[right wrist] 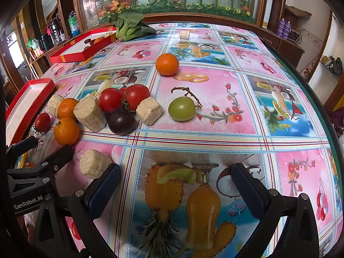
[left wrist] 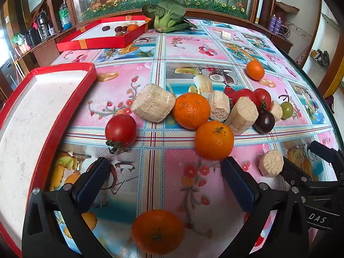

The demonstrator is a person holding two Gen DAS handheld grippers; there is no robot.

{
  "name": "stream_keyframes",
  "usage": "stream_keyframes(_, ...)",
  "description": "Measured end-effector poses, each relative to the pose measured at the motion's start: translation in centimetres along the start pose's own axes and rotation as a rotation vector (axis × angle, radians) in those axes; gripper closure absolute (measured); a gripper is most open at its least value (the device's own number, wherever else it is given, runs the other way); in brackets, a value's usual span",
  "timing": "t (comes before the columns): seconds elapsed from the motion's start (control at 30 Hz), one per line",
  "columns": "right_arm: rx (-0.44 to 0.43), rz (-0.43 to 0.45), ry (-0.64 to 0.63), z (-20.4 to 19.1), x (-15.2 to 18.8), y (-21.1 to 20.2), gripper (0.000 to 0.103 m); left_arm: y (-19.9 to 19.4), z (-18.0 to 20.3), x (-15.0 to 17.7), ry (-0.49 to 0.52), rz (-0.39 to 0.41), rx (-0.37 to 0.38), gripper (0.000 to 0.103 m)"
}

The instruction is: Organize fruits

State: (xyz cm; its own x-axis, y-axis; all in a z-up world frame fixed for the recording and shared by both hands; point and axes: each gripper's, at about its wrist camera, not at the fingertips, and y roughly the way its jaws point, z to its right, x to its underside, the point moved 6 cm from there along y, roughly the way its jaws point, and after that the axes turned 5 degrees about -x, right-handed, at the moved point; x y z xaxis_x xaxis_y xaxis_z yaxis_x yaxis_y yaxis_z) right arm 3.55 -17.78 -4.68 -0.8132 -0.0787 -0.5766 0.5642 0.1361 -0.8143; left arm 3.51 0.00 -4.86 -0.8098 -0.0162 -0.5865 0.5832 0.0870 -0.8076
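Left wrist view: left gripper (left wrist: 163,167) low over tablecloth (left wrist: 150,81), fingers spread wide, nothing between them; orange (left wrist: 157,231) below the gap, stem facing camera. Second orange (left wrist: 214,140) just ahead of right fingertip, stem up. Fruit cluster ahead: tomato (left wrist: 120,130) stem toward camera, sugarcane chunks (left wrist: 153,102) lying with long axes mixed, cut ends mostly camera-ward. Near red tray (left wrist: 43,111) at left, cut off by frame edge. Far red box (left wrist: 101,36) holds fruit, contents hard to make out. Right wrist view: right gripper (right wrist: 174,173) also spread, nothing held, hovering near table edge; green grape (right wrist: 181,108) well ahead, stem trailing up-left.
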Motion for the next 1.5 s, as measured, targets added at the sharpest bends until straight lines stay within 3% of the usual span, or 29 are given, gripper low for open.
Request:
stream_keyframes(1.0,-0.005,-0.003,-0.001,-0.2,0.1,0.2,0.000,-0.3,-0.1,0.2,0.025,-0.019,0.017,0.000)
stream_keyframes(1.23,-0.050,0.068,-0.005,-0.6,-0.1,-4.5,0.000,-2.4,-1.9,1.1,0.001,-0.050,0.087,0.000)
stream_keyframes(1.5,-0.143,0.082,-0.038,-2.1,0.9,-7.7,0.002,-5.2,-5.2,1.6,-0.015,-0.027,0.089,0.000)
